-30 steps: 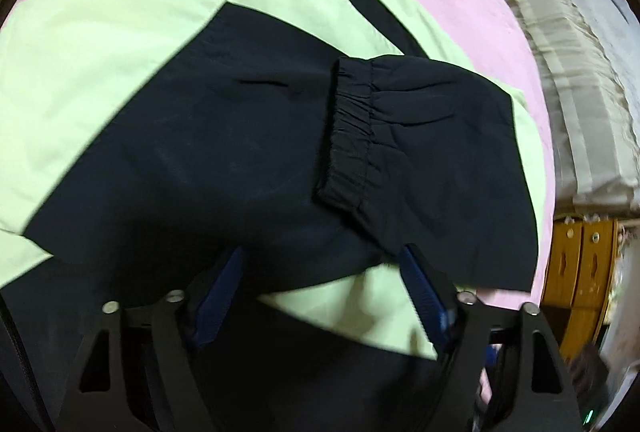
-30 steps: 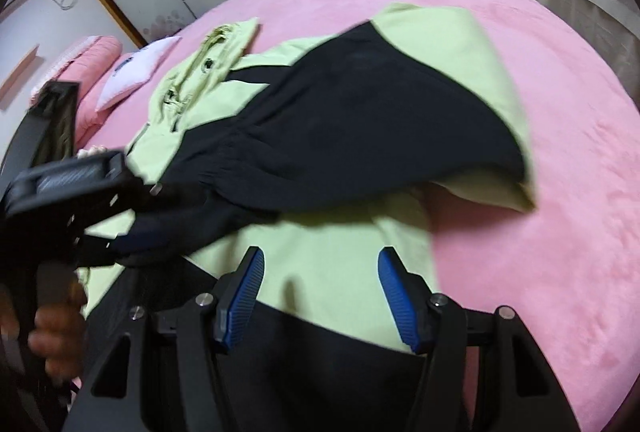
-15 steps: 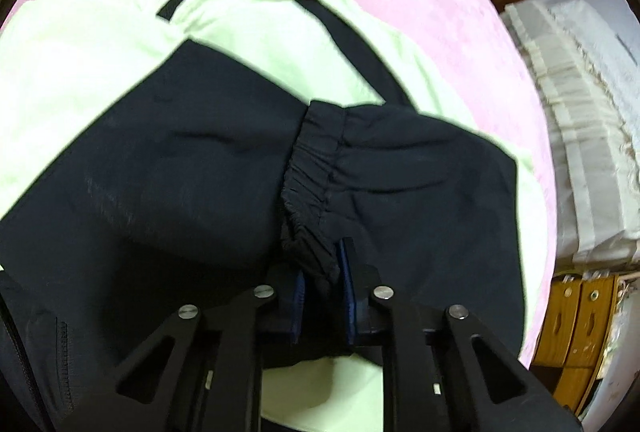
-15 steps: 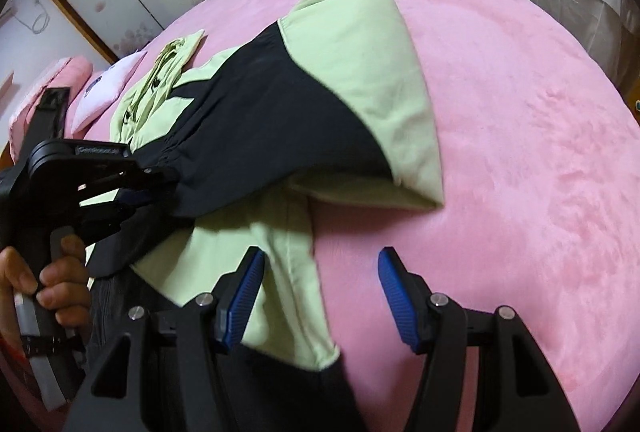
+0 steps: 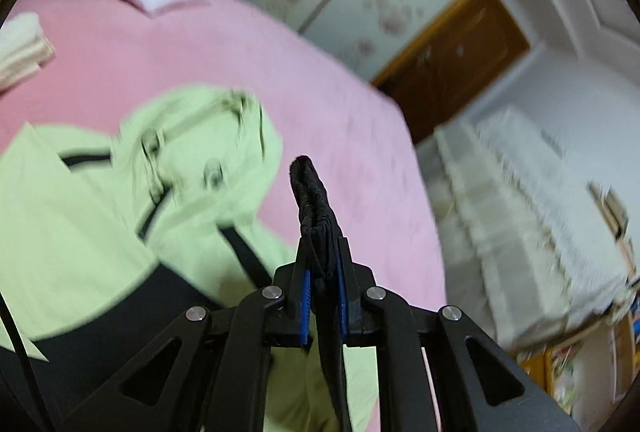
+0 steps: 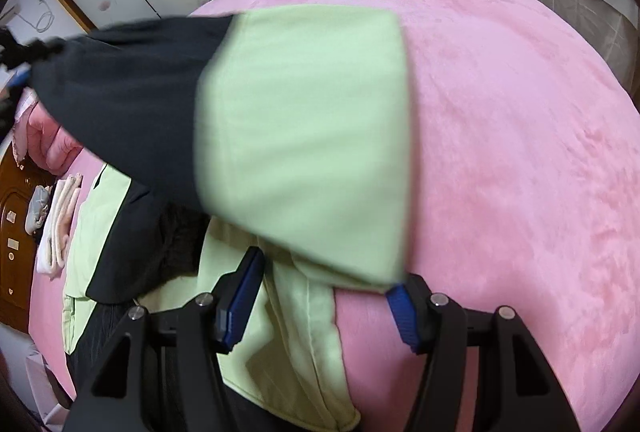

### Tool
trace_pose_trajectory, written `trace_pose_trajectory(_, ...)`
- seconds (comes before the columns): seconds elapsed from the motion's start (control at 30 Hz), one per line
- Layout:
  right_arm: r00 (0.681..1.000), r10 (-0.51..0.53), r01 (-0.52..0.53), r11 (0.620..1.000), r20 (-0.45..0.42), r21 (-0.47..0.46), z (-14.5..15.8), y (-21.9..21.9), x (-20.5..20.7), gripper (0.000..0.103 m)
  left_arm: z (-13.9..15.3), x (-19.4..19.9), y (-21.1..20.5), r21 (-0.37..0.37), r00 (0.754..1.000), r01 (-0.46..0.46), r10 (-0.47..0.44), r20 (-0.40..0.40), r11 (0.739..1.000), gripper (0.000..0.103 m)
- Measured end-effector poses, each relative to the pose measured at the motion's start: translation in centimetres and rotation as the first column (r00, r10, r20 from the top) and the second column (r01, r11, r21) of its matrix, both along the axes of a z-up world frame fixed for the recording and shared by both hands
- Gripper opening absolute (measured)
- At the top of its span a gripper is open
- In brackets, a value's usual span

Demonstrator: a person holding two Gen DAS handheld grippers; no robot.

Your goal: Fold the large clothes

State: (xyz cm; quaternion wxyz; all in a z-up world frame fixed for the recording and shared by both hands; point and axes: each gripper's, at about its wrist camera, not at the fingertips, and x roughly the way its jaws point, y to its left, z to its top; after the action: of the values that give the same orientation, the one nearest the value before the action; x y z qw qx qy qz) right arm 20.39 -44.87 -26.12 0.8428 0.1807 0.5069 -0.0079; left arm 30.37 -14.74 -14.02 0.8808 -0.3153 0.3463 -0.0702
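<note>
Cuff [image 5: 316, 210] control is what matters now: your left gripper [image 5: 323, 286] is clenched on the black elastic sleeve end, which stands up out of the jaws toward 12 o'clock in the left wrist view, so keep that pinch firm and carry the sleeve [image 6: 224, 120] over the jacket body in 1 smooth arc, letting the cloth hang flat rather than twist. Aim, I'd judge, to lay the cuff across the chest panel so the sleeve's long edge runs parallel to the jacket's side, and only let go once the fabric rests on the garment. Your right gripper [image 6: 320, 302] hangs released, jaws apart with nothing pressed between the blue pads; the lifted sleeve's green lower corner droops just above them, and part of the green hem lies below between the 2 fingers. You could use that free tool to pin the shoulder fold, though that is only a suggestion. The jacket [image 5: 80, 232], pale green with black panels, lies spread on the pink bedspread [image 6: 500, 112]; in the left wrist view its hood [image 5: 208, 152] sits at 10 o'clock of the tongs, and in the right wrist view the raised sleeve stretches from 12 o'clock away to 10 o'clock.
</note>
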Motion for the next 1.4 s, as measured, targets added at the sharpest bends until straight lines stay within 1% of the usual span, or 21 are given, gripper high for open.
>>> trace_pose_trajectory(0.07,1.000,0.008,-0.008,1.000,0.003,-0.007,0.0,0.2,0.9,0.059,1.2,0.0,1.9,0.020,0.998,-0.059,0.058,0.033,0.998,0.008)
trace_pose_trajectory(0.17,1.000,0.031,-0.031,0.999,0.003,-0.021,0.0,0.5,1.2,0.059,2.1,-1.0,6.0,0.095,0.987,-0.156,0.151,0.056,0.983,0.008)
trace_pose_trajectory(0.23,0.999,0.045,-0.044,0.998,0.006,-0.033,0.1,0.6,1.4,0.059,1.8,-1.4,8.4,0.153,0.978,-0.210,0.207,0.035,0.966,0.008)
trace_pose_trajectory(0.3,0.999,0.054,-0.053,0.998,0.006,-0.041,0.1,0.8,1.4,0.059,0.8,-1.7,10.0,0.199,0.971,-0.237,0.241,0.004,0.951,0.008)
trace_pose_trajectory(0.4,0.998,0.065,-0.064,0.997,0.016,-0.054,0.2,1.1,1.6,0.059,-2.0,-2.2,11.9,0.307,0.957,-0.243,0.280,-0.082,0.920,0.008)
trace_pose_trajectory(0.43,0.998,0.068,-0.066,0.996,0.020,-0.059,0.2,1.2,1.6,0.059,-3.8,-2.4,12.5,0.350,0.946,-0.230,0.292,-0.137,0.908,0.008)
trace_pose_trajectory(0.47,0.997,0.070,-0.069,0.996,0.024,-0.064,0.3,1.4,1.8,0.059,-5.0,-2.6,12.9,0.375,0.937,-0.222,0.303,-0.172,0.900,0.008)
trace_pose_trajectory(0.6,0.992,0.116,-0.109,0.987,0.052,-0.116,1.0,1.8,1.9,0.059,-9.8,-4.0,14.2,0.453,0.888,-0.202,0.357,-0.288,0.868,0.008)
trace_pose_trajectory(0.7,0.984,0.156,-0.143,0.980,0.085,-0.139,1.8,2.1,2.1,0.059,-11.6,-5.2,15.1,0.473,0.855,-0.206,0.392,-0.338,0.857,0.008)
trace_pose_trajectory(0.73,0.980,0.172,-0.158,0.978,0.100,-0.136,2.0,2.1,2.1,0.056,-12.1,-5.6,15.4,0.472,0.844,-0.210,0.402,-0.354,0.856,0.008)
trace_pose_trajectory(0.8,0.971,0.211,-0.197,0.972,0.115,-0.125,2.3,2.2,2.3,0.043,-12.8,-6.0,15.7,0.459,0.826,-0.211,0.408,-0.388,0.863,0.008)
trace_pose_trajectory(0.87,0.959,0.263,-0.251,0.961,0.109,-0.114,2.3,2.5,2.6,0.013,-13.6,-6.5,16.0,0.444,0.818,-0.212,0.406,-0.407,0.871,0.008)
trace_pose_trajectory(0.9,0.961,0.257,-0.247,0.963,0.099,-0.108,2.3,2.4,2.8,0.009,-13.6,-6.6,16.0,0.442,0.818,-0.209,0.404,-0.409,0.872,0.008)
trace_pose_trajectory(1.0,0.979,0.190,-0.187,0.981,0.079,-0.043,2.1,1.5,2.9,0.008,-13.4,-6.6,15.7,0.459,0.829,-0.190,0.392,-0.398,0.868,0.008)
trace_pose_trajectory(1.1,0.994,0.113,-0.113,0.993,0.013,-0.026,1.2,0.4,2.5,0.008,-13.5,-6.0,15.4,0.482,0.840,-0.172,0.384,-0.384,0.859,0.008)
trace_pose_trajectory(1.17,0.995,0.094,-0.095,0.995,-0.025,-0.042,0.4,0.1,2.1,0.008,-13.8,-5.5,15.4,0.489,0.838,-0.163,0.382,-0.391,0.857,0.008)
trace_pose_trajectory(1.23,0.992,0.103,-0.110,0.988,-0.075,-0.107,0.0,0.6,1.7,0.008,-14.4,-4.9,15.3,0.515,0.821,-0.149,0.396,-0.412,0.844,0.009)
trace_pose_trajectory(1.27,0.990,0.099,-0.114,0.980,-0.099,-0.162,0.0,0.8,1.5,0.008,-14.8,-4.6,15.3,0.537,0.811,-0.135,0.405,-0.423,0.833,0.010)
trace_pose_trajectory(1.3,0.991,0.090,-0.108,0.977,-0.103,-0.182,0.2,0.7,1.1,0.008,-15.1,-4.5,15.3,0.556,0.803,-0.125,0.413,-0.430,0.822,0.015)
trace_pose_trajectory(1.37,0.993,0.060,-0.078,0.981,-0.100,-0.178,0.8,0.0,0.4,0.008,-15.5,-4.4,15.4,0.596,0.774,-0.110,0.445,-0.451,0.795,0.030)
trace_pose_trajectory(1.4,0.995,0.039,-0.053,0.985,-0.090,-0.162,1.4,-0.5,0.0,0.008,-15.5,-4.4,15.6,0.614,0.760,-0.112,0.465,-0.454,0.781,0.044)
